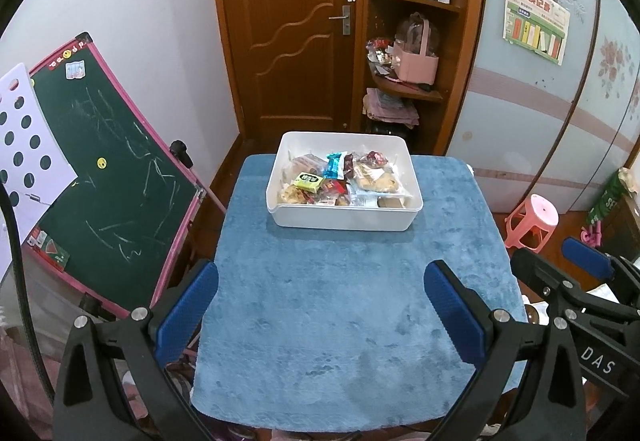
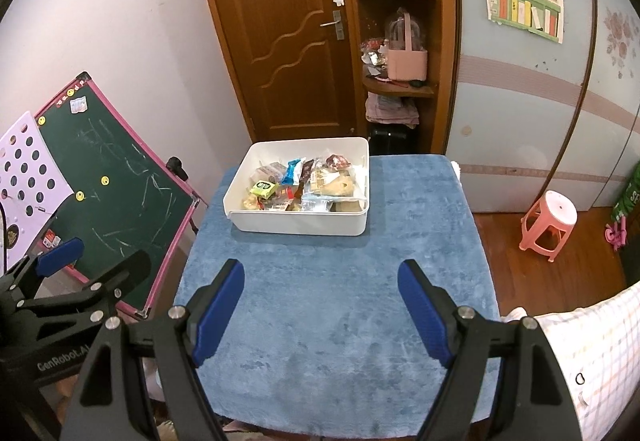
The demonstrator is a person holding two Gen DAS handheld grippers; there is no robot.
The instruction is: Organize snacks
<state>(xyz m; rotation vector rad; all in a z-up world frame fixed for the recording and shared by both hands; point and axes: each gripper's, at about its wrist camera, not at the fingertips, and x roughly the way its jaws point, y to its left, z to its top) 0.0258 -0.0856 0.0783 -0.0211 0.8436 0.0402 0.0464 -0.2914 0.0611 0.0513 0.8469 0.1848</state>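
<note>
Sitting level at the far end of a blue plush table cover (image 1: 344, 305): a shallow white plastic bin (image 1: 344, 219), rectangular with rounded corners, open-topped. Filling its floor in a loose jumble: wrapped snacks (image 1: 340, 181), lying flat and overlapping, none rising above the rim. Showing among them: a bright blue wrapper (image 1: 334, 165) near the back, a yellow-green packet (image 1: 308, 181) toward the left, dark red wrappers (image 1: 376, 159) at the rear right, and clear bags of pale brown baked pieces (image 1: 380, 183) crowding the right side. Resting square to the table edge, well apart from the near end.
</note>
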